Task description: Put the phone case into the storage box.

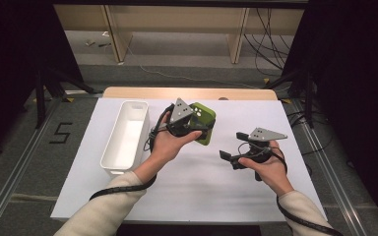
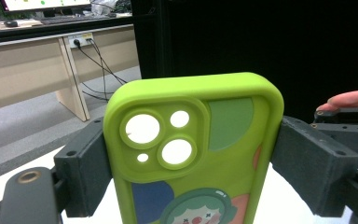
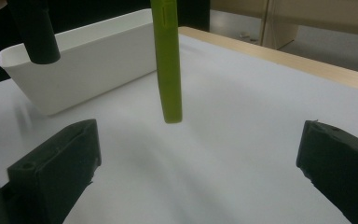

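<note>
Phone case (image 1: 204,123): green, centre of high view, lifted off table, long axis upright, edge-on toward right jaws.
White bin (image 1: 126,136): left of centre, just beside holding hand.
Left gripper (image 2: 186,154): jaws clamped across case's short sides, camera cutouts uppermost.
Right gripper (image 3: 200,154): right of centre, jaws spread wide, nothing between; case ahead, apart.
Nearer hand: left, already holding; bin on its side.

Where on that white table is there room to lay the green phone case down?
The near half of the table is bare, and so is the far right corner beyond the right tool. It is crowded at the left, where the white bin sits beside the left tool gripping the phone case.
</note>
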`<state>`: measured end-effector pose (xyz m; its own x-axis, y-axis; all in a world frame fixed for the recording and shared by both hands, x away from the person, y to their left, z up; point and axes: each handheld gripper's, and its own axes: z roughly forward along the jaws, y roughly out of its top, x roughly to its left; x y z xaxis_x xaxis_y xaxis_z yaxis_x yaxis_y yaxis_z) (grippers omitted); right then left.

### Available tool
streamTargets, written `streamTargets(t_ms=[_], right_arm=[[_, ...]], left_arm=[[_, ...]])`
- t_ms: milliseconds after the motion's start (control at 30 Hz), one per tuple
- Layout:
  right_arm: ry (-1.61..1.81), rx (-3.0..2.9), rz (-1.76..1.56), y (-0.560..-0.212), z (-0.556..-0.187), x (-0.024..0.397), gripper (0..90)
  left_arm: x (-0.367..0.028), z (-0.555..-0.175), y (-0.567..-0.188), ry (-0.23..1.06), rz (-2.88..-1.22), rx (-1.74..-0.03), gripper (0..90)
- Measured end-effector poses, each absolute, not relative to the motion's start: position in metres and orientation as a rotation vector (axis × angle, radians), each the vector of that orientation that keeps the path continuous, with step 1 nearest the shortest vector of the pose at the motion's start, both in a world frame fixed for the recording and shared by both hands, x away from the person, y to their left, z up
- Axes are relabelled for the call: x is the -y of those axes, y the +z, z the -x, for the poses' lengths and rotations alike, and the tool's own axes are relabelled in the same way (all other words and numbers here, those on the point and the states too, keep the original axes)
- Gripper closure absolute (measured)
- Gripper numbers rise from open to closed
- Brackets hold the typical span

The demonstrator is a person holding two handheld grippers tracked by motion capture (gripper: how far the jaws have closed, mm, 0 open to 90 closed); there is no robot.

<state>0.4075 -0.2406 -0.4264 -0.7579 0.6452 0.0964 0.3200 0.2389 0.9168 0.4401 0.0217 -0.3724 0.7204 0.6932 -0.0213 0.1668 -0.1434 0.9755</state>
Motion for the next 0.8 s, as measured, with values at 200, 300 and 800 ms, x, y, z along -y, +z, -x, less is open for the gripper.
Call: streamTargets(t_ms=[200, 300, 800], right_arm=[[1.529, -2.21, -0.889, -0.426, -0.403, 0.243, 0.7], [1.526, -2.21, -0.891, -0.425, -0.401, 0.245, 0.7], [1.524, -2.19, -0.9, -0.426, -0.394, 0.253, 0.7]], left_arm=[[-0.028, -0.44, -0.372, 0.538, -1.684, -0.697, 16.7], [-0.031, -0.44, -0.371, 0.537, -1.68, -0.699, 16.7], [-0.043, -0.439, -0.371, 0.553, -1.676, -0.712, 16.7]])
